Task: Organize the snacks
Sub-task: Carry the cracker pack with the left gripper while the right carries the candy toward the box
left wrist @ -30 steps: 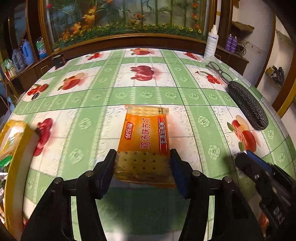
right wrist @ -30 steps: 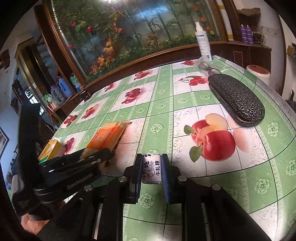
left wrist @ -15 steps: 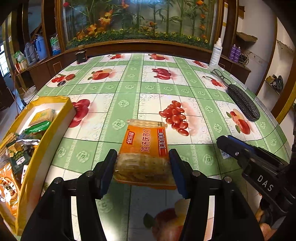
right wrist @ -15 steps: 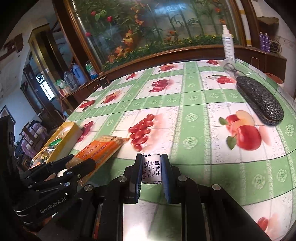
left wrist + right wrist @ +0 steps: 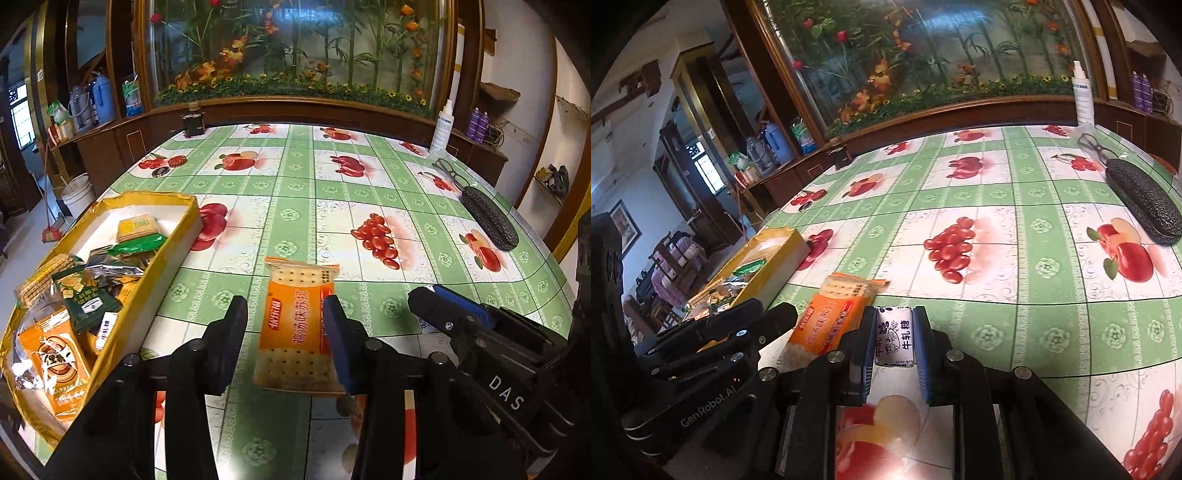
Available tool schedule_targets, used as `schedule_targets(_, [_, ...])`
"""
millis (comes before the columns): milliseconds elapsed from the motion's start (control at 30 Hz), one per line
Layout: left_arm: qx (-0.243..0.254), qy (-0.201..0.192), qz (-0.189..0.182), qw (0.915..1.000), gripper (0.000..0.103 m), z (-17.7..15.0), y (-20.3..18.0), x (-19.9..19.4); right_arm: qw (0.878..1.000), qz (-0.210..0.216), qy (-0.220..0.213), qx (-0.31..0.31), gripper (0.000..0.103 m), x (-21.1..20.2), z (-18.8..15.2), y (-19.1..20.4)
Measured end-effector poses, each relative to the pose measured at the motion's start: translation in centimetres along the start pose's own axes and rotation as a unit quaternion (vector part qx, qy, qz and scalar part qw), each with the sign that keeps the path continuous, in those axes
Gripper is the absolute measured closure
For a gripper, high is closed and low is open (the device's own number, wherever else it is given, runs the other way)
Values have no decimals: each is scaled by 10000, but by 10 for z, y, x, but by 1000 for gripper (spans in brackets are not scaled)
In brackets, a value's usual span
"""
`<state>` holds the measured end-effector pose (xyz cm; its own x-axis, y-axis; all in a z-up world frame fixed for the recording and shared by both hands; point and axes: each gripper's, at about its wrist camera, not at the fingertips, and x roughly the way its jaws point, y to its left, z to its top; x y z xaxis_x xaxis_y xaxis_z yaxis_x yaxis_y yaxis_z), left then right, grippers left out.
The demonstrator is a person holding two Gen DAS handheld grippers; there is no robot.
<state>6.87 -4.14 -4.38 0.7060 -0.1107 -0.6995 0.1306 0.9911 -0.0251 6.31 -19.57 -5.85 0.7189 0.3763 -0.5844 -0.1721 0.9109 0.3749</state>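
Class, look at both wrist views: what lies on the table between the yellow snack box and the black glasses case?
Only bare fruit-print tablecloth separates the yellow snack box from the black glasses case; both wrist views show it.
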Motion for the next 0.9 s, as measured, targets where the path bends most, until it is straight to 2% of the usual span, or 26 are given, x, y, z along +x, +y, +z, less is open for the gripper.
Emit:
schedule_targets(167, [-90,58,-15,9999,62,-4,11,2,9999,4,45,-93,83,3,-3,10])
schedule_targets(300, [-137,261,-109,9995,62,-6,12,13,9999,-35,77,-101,83,6,-4,10])
schedule_targets(333, [-154,269,-102,9995,61,-6,11,15,9999,-45,78,-97,83,6,-4,9])
schedule_targets(400, [-107,345,-57,9993,49,-5,7,22,9999,-57,77,-67,83,6,-4,8])
schedule_targets(433, [-87,355,-68,9993,39,-5,5,24,9999,-72,76,-59,83,5,-4,7])
schedule_targets(467, [-55,363,-96,9993,35,-4,2,27,9999,-84,71,-51,83,5,-4,6])
schedule_targets(533, [-19,339,-165,9993,34,-3,-3,28,9999,-110,66,-28,83,5,-4,2])
schedule_targets(633, [46,451,-68,9989,23,-2,-9,37,9998,-178,53,49,83,4,-4,-5])
schedule_targets(833, [77,903,-67,9959,23,-11,-10,63,9996,-239,39,140,83,1,-5,-13])
schedule_targets(900, [96,853,-44,9963,24,-12,-10,61,9996,-222,34,140,83,0,-5,-12])
